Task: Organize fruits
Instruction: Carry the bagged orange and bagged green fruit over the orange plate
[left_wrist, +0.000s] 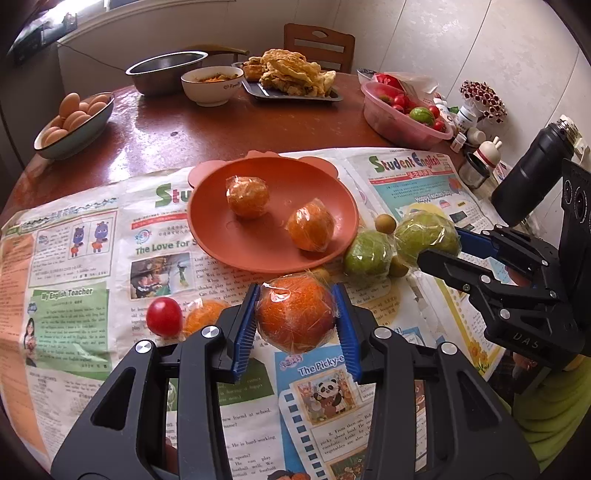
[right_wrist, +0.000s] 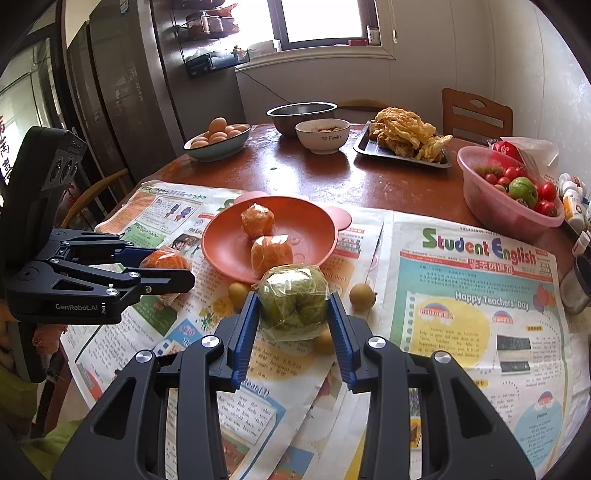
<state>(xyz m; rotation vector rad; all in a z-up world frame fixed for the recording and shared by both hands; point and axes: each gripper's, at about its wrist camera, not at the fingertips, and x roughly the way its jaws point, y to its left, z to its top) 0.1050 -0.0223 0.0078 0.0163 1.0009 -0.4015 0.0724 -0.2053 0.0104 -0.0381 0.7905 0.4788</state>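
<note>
Two plastic-wrapped oranges already sit on the terracotta plate (left_wrist: 221, 236), one (left_wrist: 246, 196) toward its middle and the other (left_wrist: 311, 225) near its right rim, so part of the sorting looks done. The left hand-held gripper (left_wrist: 297, 314) is clenched on a third wrapped orange (left_wrist: 295, 312), its blue pads pressing the fruit from both sides, and the fruit appears to be clear of the newspaper (left_wrist: 74, 258) just in front of the plate. The right hand-held gripper (right_wrist: 293, 306) is likewise clamped on a wrapped green fruit (right_wrist: 293, 301), possibly a pear or green citrus, though the film blurs it, held just in front of the plate's near edge. Still loose on the newspaper are another wrapped green fruit (left_wrist: 367, 254), a wrapped orange (left_wrist: 203, 317), a red cherry tomato (left_wrist: 164, 316) beside that orange, and a few small brownish-yellow round fruits such as the one (left_wrist: 385, 223) by the plate's rim. A pink basin (left_wrist: 380, 122) of red and green fruit stands farther back on the desk (left_wrist: 207, 129), and may be the place for the non-orange kinds. By this reading the task is roughly in its middle: two fruits placed, two in hand, several left to gather.
</note>
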